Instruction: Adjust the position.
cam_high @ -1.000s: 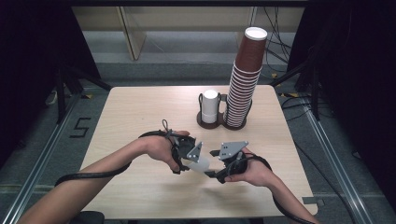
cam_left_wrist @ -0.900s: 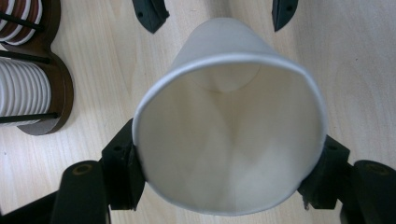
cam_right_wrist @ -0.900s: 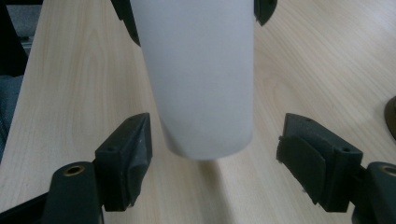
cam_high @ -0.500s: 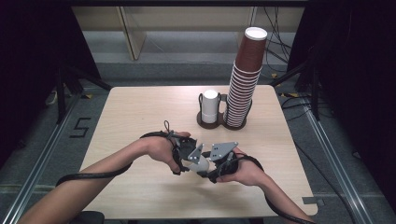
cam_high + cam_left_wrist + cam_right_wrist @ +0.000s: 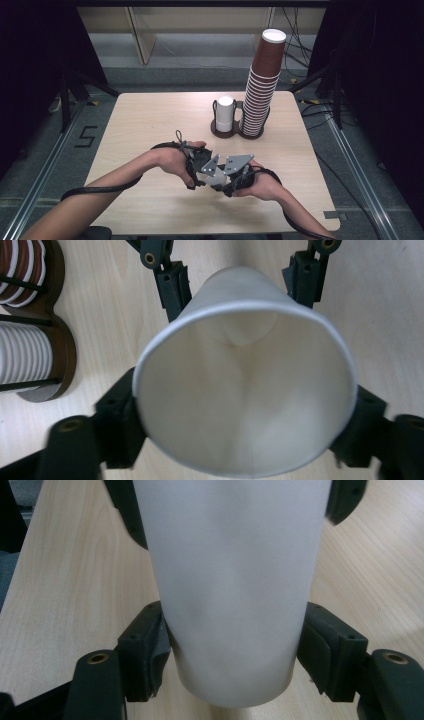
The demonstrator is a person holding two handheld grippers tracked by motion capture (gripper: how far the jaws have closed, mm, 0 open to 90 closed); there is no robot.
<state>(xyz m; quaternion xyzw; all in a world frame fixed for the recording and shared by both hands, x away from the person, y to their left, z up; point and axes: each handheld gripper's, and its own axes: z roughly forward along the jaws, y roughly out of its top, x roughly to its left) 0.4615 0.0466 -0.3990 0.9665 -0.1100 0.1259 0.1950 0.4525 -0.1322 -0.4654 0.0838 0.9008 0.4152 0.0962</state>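
Right gripper (image 5: 232, 655): jaws pressed against both sides of the white cup (image 5: 235, 580), low on the wall just above its base. They have just been closing, with the cup between them.

Left gripper (image 5: 240, 410): jaws have just been opening and stand on either side of the cup's rim. It cannot be told whether the pads are bearing on the rim or only lying against it.

Change noted: a second ago, in the high view, the two grippers stood a little apart on the person's side of the cup rack (image 5: 235, 132). They now meet tip to tip, with the cup bridging them. Judgement: a hand-over from left to right is under way. The right has its grip, and the left's release is begun but not confirmed.

Location: the cup lies roughly level above the table (image 5: 150, 120), well on the near side of the rack and clear of it.

Views compared:
- The left gripper view looks into the cup's open mouth and shows it empty and round. It also shows the rack off to the side.
- The right gripper view shows the closed base and the grip on the wall.
- The high view places the rack's tall brown stack (image 5: 262, 85) beside its short white stack (image 5: 225, 112).
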